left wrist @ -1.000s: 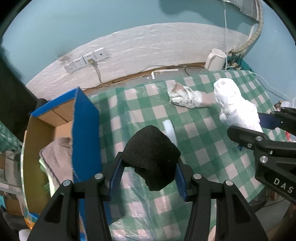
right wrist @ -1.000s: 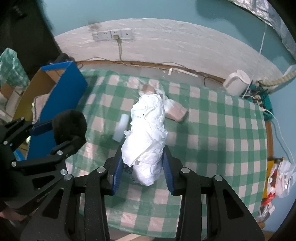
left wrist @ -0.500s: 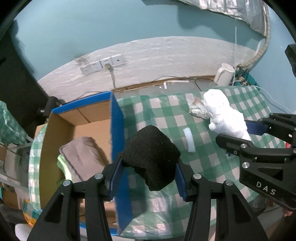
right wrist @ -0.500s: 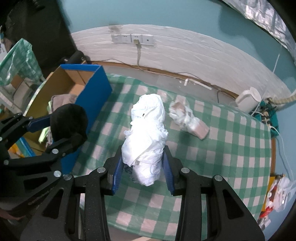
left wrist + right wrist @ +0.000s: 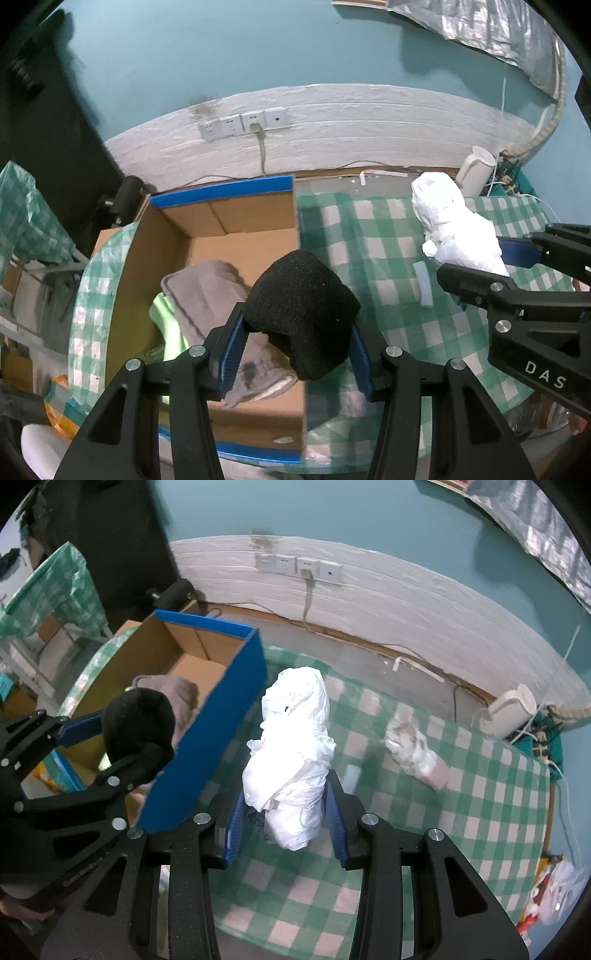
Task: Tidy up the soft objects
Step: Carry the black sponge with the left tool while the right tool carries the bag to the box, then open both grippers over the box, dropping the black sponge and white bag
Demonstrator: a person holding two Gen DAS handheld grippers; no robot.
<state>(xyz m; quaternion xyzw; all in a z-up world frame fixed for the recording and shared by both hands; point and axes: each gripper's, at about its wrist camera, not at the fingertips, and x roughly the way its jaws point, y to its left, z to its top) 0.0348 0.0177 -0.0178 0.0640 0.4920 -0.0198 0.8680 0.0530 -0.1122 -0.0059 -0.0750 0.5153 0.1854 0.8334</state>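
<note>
My left gripper [image 5: 295, 354] is shut on a black knitted bundle [image 5: 303, 306] and holds it above the right inner edge of a blue-sided cardboard box [image 5: 236, 221]. The box holds a grey folded cloth [image 5: 207, 291] and a light green cloth [image 5: 166, 321]. My right gripper [image 5: 286, 830] is shut on a white crumpled plastic-wrapped bundle [image 5: 291, 753] above the green checked tablecloth [image 5: 480, 812], just right of the box [image 5: 221, 709]. The left gripper with the black bundle [image 5: 138, 720] shows in the right wrist view.
A clear-wrapped package [image 5: 417, 753] lies on the cloth further right. A small pale blue strip [image 5: 423, 282] lies on the cloth. A white kettle [image 5: 509, 709] and cables stand at the back right corner. Wall sockets [image 5: 243, 123] are behind the table.
Both grippers have moved left with their bundles. The black bundle has gone from above the cloth to above the box. The white bundle is now close to the box's blue wall.
</note>
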